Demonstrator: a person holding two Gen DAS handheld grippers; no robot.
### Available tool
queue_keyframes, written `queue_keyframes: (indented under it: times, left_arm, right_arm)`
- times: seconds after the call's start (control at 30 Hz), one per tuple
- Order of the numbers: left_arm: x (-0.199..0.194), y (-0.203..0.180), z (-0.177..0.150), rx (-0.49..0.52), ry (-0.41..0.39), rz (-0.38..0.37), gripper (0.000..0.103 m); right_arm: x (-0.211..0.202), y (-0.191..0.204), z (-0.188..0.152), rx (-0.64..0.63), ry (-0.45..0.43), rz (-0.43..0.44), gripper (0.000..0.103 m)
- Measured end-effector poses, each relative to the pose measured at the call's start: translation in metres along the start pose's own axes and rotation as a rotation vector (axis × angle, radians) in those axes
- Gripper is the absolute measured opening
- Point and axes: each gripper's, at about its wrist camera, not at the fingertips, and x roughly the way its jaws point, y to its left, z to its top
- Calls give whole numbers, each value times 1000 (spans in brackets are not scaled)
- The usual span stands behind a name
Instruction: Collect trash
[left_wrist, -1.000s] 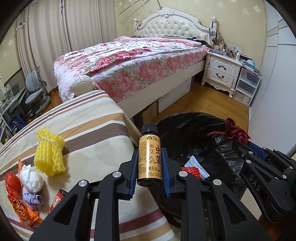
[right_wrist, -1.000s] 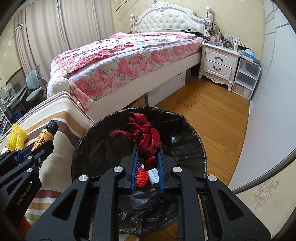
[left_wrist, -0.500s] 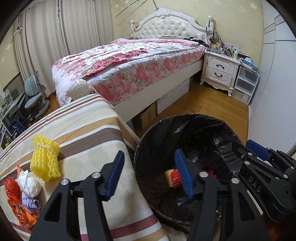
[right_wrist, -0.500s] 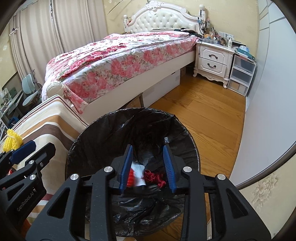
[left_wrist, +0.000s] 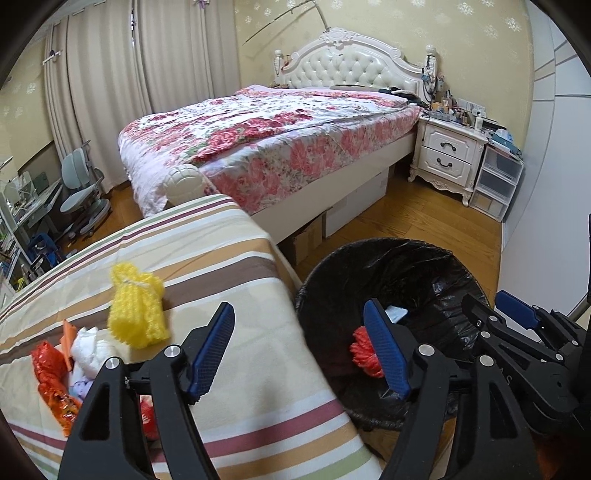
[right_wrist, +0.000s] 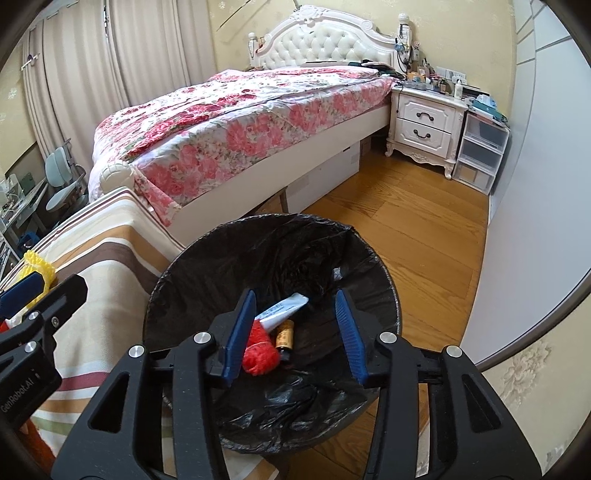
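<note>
Moved: a second ago the left tongs clamped a brown bottle and the right tongs a red ribbon; both now lie dropped in the bin.
Left pile: on the striped cloth surface a yellow foam net, a white wad and orange-red wrappers; the lowest wrappers are hidden behind the tongs' arm.
Left tongs: jaws opening, wide apart, nothing between them; blue ribbed pads.
Bin: round, lined with a crinkled black bag, just beside the surface.
Bin contents: red mesh net, white tube and the bottle; the ribbon cannot be made out.
Right tongs: jaws opening above the bin, gripping nothing.
</note>
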Motion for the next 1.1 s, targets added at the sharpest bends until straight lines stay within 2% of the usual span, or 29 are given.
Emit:
queue_keyframes:
  times: [0.73, 0.8, 1.1]
  left_arm:
    - [-59, 112, -67, -179, 26, 221, 71]
    - [-57, 123, -72, -200, 39, 243, 71]
    - [-55, 160, -95, -258, 104, 264, 71]
  right_arm:
    - [-43, 96, -50, -156, 35, 145, 47]
    - [-46, 102, -52, -166, 34, 154, 50]
    - [-53, 123, -60, -212, 38, 181, 52]
